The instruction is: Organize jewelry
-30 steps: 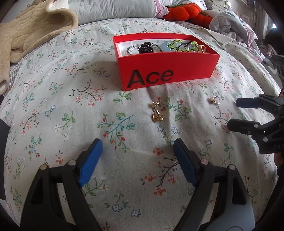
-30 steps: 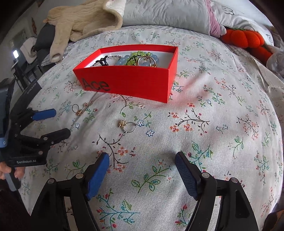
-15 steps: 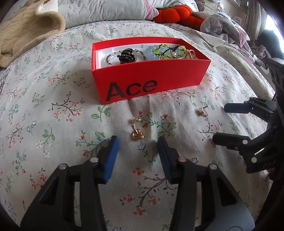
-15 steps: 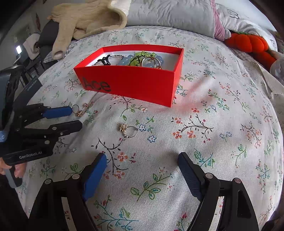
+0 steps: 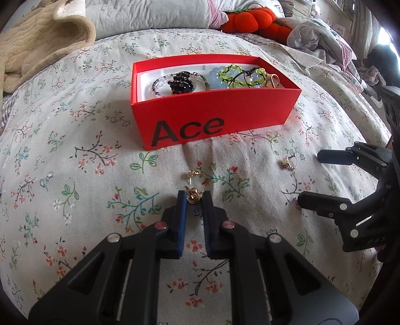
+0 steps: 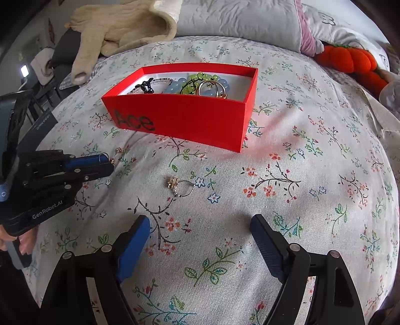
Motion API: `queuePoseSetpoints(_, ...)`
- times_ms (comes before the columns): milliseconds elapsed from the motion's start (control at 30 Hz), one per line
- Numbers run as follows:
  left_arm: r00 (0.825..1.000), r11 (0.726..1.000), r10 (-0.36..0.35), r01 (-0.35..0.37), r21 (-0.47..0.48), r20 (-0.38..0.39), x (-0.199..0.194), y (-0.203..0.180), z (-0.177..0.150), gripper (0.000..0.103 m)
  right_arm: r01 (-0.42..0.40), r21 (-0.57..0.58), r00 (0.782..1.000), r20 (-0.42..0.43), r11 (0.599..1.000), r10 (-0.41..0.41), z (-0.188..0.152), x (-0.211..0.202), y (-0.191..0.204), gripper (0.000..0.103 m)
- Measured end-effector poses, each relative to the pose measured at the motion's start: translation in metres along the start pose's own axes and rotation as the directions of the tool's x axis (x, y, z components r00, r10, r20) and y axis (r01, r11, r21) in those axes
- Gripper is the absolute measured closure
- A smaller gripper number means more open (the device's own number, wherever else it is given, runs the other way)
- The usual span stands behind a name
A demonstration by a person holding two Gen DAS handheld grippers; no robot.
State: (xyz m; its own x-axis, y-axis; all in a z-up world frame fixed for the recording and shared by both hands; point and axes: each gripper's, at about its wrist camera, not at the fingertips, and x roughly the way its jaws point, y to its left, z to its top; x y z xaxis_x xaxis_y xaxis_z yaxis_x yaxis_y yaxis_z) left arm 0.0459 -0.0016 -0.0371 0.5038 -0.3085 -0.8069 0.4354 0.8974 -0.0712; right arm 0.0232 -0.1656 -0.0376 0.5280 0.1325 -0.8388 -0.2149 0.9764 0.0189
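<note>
Left claw (image 5: pixel 193 197) clamped on gold earring (image 5: pixel 193 194) short of red box (image 5: pixel 215 120); right claw (image 6: pixel 200 232) apart over bedspread (image 6: pixel 312 175).

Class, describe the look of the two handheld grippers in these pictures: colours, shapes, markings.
The left gripper and right gripper match: black plastic frames with triangular cut-outs, silver rivets at the joints, and two fingers faced with ribbed blue pads. Seen from the right wrist view, the left one's side carries white "GenRobot.AI" lettering. No cables show.

Red box (image 5: pixel 215 117) with black "Ace" lettering; white floral bedspread (image 5: pixel 75 160); gold earring (image 5: pixel 193 195); blue jaw pads; orange plush (image 5: pixel 247 21); beige blanket (image 5: pixel 37 50).
</note>
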Motion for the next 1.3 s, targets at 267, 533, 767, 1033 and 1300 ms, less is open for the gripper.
queuePoseSetpoints(267, 1.000, 1.000, -0.013, 0.013, -0.024, 0.004, -0.008, 0.008, 0.001, 0.089, 0.038, -0.007, 0.999, 0.024, 0.999, -0.038, 0.008, 0.008, -0.005, 0.019)
queuePoseSetpoints(533, 1.000, 0.999, -0.014, 0.014, -0.037, -0.001, -0.009, 0.015, 0.000, 0.089, 0.019, -0.093, 0.999, 0.051, 0.995, -0.015, 0.012, 0.009, 0.008, 0.050)
queuePoseSetpoints(767, 1.000, 0.999, -0.016, 0.016, -0.039, -0.002, -0.010, 0.015, 0.000, 0.089, -0.049, -0.176, 0.997, 0.054, 0.983, 0.059, 0.011, 0.008, 0.017, 0.082)
queuePoseSetpoints(1033, 1.000, 0.999, -0.009, 0.008, -0.039, -0.008, -0.008, 0.014, -0.001, 0.089, -0.051, -0.165, 0.997, 0.047, 0.985, 0.060, 0.006, 0.003, 0.012, 0.084)
queuePoseSetpoints(1300, 1.000, 0.999, -0.008, 0.008, -0.044, -0.003, -0.009, 0.014, 0.000, 0.089, -0.032, -0.131, 0.998, 0.041, 0.991, 0.038, -0.004, -0.009, 0.001, 0.087)
